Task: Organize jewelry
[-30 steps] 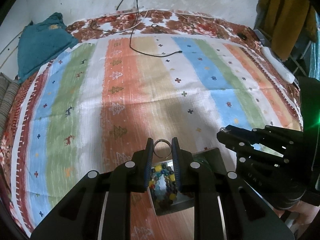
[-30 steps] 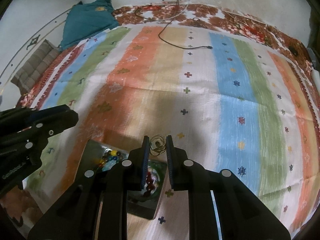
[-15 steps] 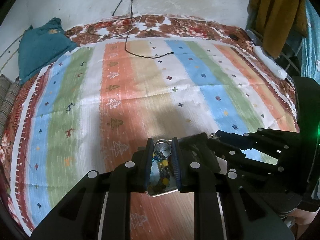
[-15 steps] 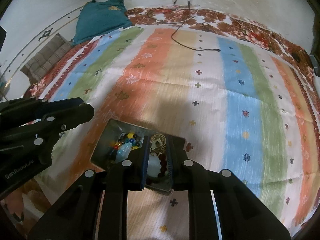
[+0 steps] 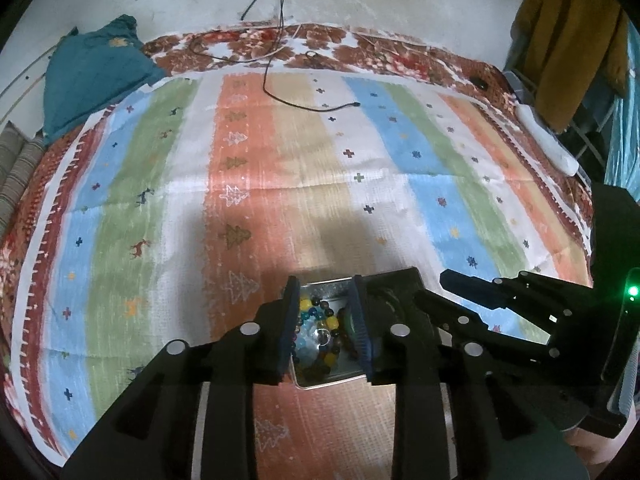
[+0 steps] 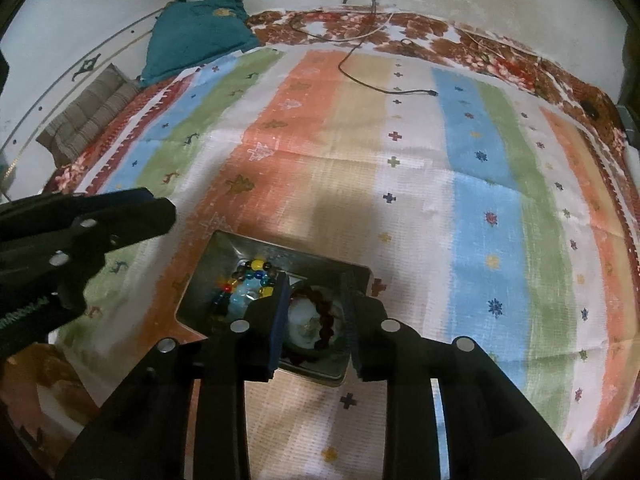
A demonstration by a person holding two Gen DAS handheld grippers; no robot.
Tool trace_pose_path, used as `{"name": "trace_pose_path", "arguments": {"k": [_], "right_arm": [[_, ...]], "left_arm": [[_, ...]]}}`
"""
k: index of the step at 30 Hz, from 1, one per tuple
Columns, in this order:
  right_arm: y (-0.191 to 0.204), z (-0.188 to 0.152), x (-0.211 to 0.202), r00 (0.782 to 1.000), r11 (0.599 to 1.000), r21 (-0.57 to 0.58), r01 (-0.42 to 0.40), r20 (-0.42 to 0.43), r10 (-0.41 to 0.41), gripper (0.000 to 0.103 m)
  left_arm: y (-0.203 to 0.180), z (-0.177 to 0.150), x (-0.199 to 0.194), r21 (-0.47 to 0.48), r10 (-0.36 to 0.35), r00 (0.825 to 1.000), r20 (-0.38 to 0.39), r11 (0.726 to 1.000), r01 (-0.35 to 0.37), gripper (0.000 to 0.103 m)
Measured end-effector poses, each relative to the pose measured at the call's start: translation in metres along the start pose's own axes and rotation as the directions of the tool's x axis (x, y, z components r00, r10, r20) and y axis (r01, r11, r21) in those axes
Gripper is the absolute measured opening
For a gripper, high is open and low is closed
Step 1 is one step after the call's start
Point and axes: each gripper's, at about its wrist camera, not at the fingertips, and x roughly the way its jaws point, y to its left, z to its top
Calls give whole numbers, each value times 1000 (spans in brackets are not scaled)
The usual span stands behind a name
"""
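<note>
A metal tray [image 5: 332, 382] lies on the striped cloth, holding mixed coloured beads [image 5: 316, 312]. My left gripper [image 5: 323, 286] hangs right over it, jaws opening, pads touching nothing. A silver ring [image 5: 322, 334] lies loose on the beads below the gap. In the right wrist view the tray [image 6: 224, 252] shows the beads [image 6: 252, 276] on its left side. A dark red bead bracelet [image 6: 324, 320] lies around a pale round thing [image 6: 304, 316] on its right side. My right gripper [image 6: 316, 280] is above that side, jaws opening and empty. Both grippers hang side by side.
A black cable [image 5: 304, 104] runs across the far part of the striped cloth [image 5: 400, 184]. A teal cloth [image 5: 92, 76] lies at the far left. A white power strip [image 5: 548, 144] and a hanging yellow garment [image 5: 568, 40] are at the far right.
Both grippers moved over the tray and their jaws widened. The ring left the left jaws and lies on the beads. The gold wire piece is gone from the right jaws.
</note>
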Motion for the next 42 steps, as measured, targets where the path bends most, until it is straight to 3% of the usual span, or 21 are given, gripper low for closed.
{"name": "trace_pose_path", "arguments": {"k": [8, 11, 18, 22, 25, 33, 42], "right_arm": [[0, -10, -21, 999, 1000, -8, -7, 32, 7, 28], [1, -15, -31, 999, 1000, -10, -18, 45, 18, 38], [-4, -28, -52, 997, 1000, -17, 3, 81, -1, 47], [-8, -35, -63, 995, 1000, -11, 9, 101, -8, 58], [-7, -42, -67, 994, 999, -25, 29, 110, -26, 68], [-9, -53, -75, 992, 1000, -28, 7, 129, -3, 81], [-10, -57, -83, 987, 999, -22, -25, 161, 28, 91]], "left_arm": [[3, -5, -8, -12, -15, 1000, 7, 1000, 15, 32], [1, -12, -13, 4, -21, 1000, 10, 1000, 21, 38], [-2, -27, -26, 24, -34, 999, 26, 999, 33, 53], [-4, -36, -31, 36, -40, 999, 31, 999, 38, 61], [-5, -44, -37, 41, -43, 998, 40, 998, 42, 71], [0, -63, -57, 35, -26, 995, 100, 999, 23, 93], [-11, -70, -59, 94, -3, 991, 132, 996, -10, 97]]}}
